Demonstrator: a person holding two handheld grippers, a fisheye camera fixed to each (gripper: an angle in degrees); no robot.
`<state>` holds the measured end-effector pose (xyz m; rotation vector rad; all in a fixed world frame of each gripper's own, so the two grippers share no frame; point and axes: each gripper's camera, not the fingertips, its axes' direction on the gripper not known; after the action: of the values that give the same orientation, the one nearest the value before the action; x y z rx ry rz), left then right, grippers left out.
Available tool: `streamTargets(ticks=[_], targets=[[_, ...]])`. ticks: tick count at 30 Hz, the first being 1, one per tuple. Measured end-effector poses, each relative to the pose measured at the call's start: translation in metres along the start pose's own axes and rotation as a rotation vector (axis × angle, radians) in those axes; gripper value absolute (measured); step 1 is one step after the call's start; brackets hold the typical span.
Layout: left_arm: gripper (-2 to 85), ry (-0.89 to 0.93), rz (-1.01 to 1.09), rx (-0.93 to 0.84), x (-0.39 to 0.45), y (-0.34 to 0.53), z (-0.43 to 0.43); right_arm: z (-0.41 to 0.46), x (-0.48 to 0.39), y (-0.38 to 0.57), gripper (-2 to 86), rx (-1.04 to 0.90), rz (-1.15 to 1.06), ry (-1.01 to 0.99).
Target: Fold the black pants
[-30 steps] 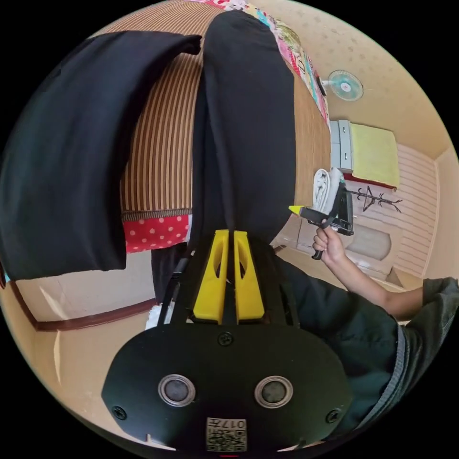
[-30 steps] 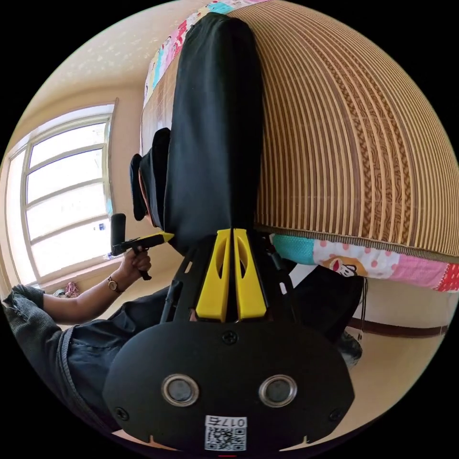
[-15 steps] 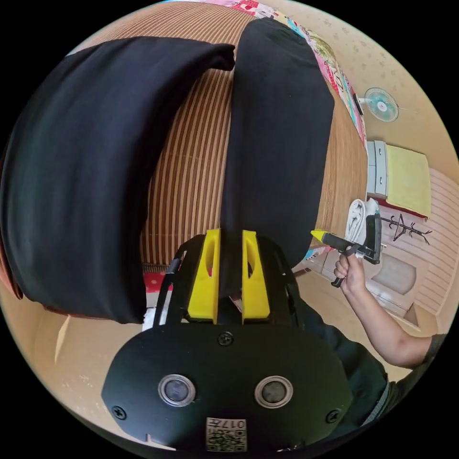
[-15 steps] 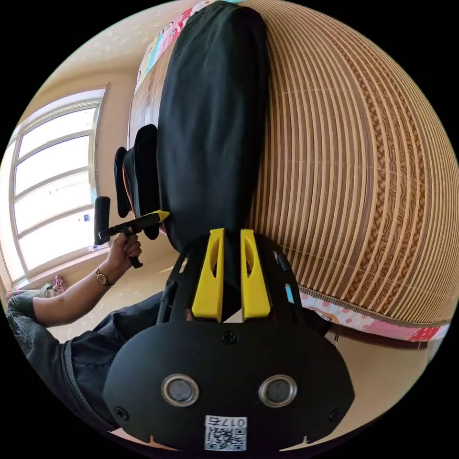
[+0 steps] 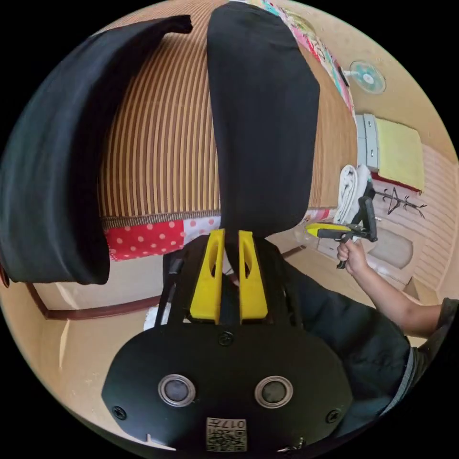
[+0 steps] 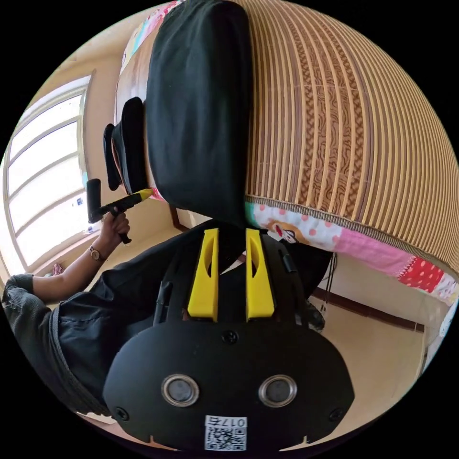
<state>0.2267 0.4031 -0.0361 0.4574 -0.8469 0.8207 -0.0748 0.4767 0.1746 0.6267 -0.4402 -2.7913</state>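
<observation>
Lying along one striped bamboo mat [image 5: 158, 158], the black pants [image 5: 263, 124] formed one folded strip, its near end overhanging the mat's edge. One further dark garment [image 5: 52, 158] lay beside it on the mat. Two grippers worked at that edge: the left gripper [image 5: 228, 258] pinched the pants' hem; the right gripper [image 6: 230, 258] stood parted, gripping nothing.

Black pants [image 5: 263, 119] matt cloth; mat [image 6: 344, 119] woven ribbed; claw [image 5: 228, 248] yellow plastic.
</observation>
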Motion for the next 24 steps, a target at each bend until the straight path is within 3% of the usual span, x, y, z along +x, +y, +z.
streamTargets(ticks=[2,6,12,18,24], targets=[[8.4,0.114,-0.044,0.096,-0.017,-0.021,-0.023,-0.018,0.014,-0.013,11.6,0.079,-0.003,-0.054],[9.4,0.158,-0.043,0.139,-0.030,-0.066,-0.037,-0.040,0.046,-0.055,12.8,0.197,0.010,-0.145],[7.1,0.106,0.022,0.063,-0.009,-0.114,-0.018,-0.022,0.067,-0.096,8.5,0.120,-0.050,-0.229],[2.4,0.315,0.012,0.084,-0.017,-0.084,-0.030,-0.031,0.093,-0.052,4.0,0.151,-0.093,-0.492],[0.9,0.493,0.223,0.035,0.022,-0.005,-0.083,-0.065,0.070,0.053,3.1,0.201,-0.278,-0.672]])
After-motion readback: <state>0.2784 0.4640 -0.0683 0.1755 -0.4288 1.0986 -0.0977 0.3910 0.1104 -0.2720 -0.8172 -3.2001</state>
